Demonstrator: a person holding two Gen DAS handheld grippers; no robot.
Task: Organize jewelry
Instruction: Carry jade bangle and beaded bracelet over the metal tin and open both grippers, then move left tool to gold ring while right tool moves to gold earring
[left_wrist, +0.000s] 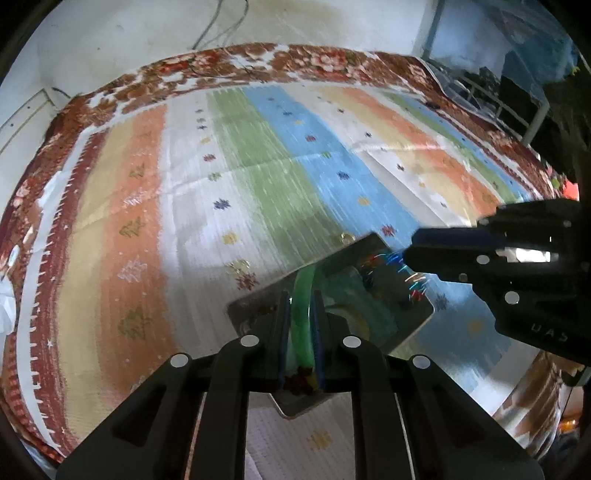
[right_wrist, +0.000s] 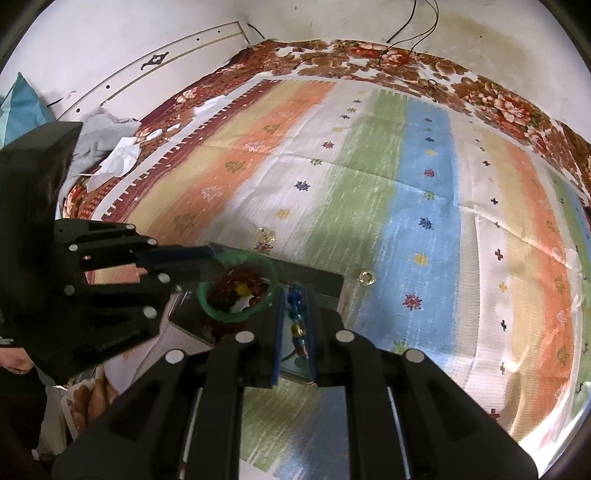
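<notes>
A shiny metal tray lies on a striped cloth. My left gripper is shut on the rim of a green bangle over the tray. In the right wrist view the green bangle rings a heap of dark red beads on the tray. My right gripper is shut on a multicoloured bead string above the tray's near edge. The string's blurred end shows in the left wrist view. A small gold ring lies on the cloth just beyond the tray.
The striped cloth covers a floral blanket against a white wall. Crumpled grey cloth and white paper lie at the far left. A window and railing stand at the far right.
</notes>
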